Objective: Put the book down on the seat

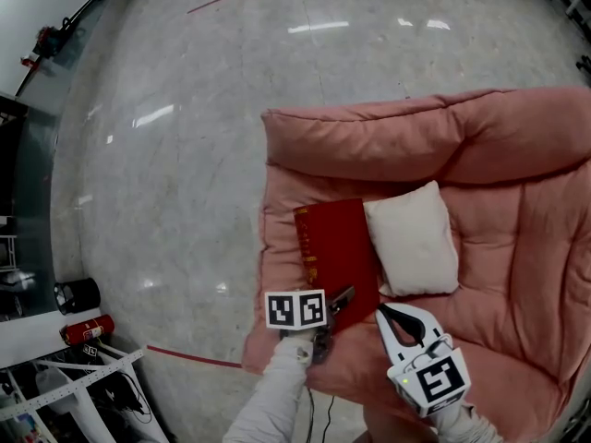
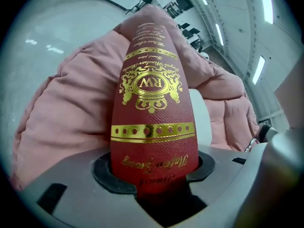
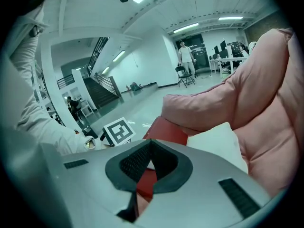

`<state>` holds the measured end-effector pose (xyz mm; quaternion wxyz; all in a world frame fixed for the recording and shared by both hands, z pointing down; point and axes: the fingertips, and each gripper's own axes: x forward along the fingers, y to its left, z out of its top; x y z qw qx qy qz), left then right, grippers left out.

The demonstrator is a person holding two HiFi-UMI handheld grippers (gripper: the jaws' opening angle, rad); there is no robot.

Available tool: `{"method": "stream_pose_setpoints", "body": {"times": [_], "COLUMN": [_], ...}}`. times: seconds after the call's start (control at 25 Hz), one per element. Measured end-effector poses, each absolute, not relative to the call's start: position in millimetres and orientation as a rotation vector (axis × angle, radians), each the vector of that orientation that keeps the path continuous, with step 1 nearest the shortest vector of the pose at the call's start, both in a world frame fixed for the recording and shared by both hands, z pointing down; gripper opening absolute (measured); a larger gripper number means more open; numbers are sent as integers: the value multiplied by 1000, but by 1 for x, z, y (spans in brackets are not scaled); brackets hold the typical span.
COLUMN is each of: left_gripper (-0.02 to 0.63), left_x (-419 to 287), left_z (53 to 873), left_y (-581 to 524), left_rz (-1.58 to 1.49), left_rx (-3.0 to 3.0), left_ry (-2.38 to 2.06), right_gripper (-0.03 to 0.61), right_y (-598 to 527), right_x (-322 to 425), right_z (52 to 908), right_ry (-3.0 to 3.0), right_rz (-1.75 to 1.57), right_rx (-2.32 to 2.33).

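Observation:
A red book with gold print lies on the pink cushioned seat, its right edge against a white pillow. My left gripper is shut on the book's near end. In the left gripper view the book fills the gap between the jaws of that gripper, and both pads press on its cover. My right gripper hovers just right of the left one, above the seat's front edge, shut with nothing in it. In the right gripper view its tips meet in front of the book and the pillow.
The seat's thick back cushion rises behind the book. Polished stone floor lies to the left. A red fire extinguisher and a white rack stand at the lower left. A person stands far off in the hall.

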<state>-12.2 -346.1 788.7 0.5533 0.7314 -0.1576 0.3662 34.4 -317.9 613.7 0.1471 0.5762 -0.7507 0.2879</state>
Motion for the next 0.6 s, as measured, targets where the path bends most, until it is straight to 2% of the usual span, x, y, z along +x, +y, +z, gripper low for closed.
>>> {"method": "stream_pose_setpoints", "body": {"times": [0.08,0.24,0.6], "left_gripper": [267,351,374], "left_x": [-14,-28,-70], "left_z": [791,792,754], "left_y": [-349,-352,-359], "left_rz": [885,948,952], "left_rx": [1743,1775,1860], "left_ry": [-374,-419,-614], "right_gripper": [5,5,5], "right_y": [-318,-317,-307], "right_x": [31,22,-5], "right_z": [613,609,587], "right_ry": [-2164,-2186,-2234], "right_rz": [835,832,806], "right_rx": [1655,1638,1558]}}
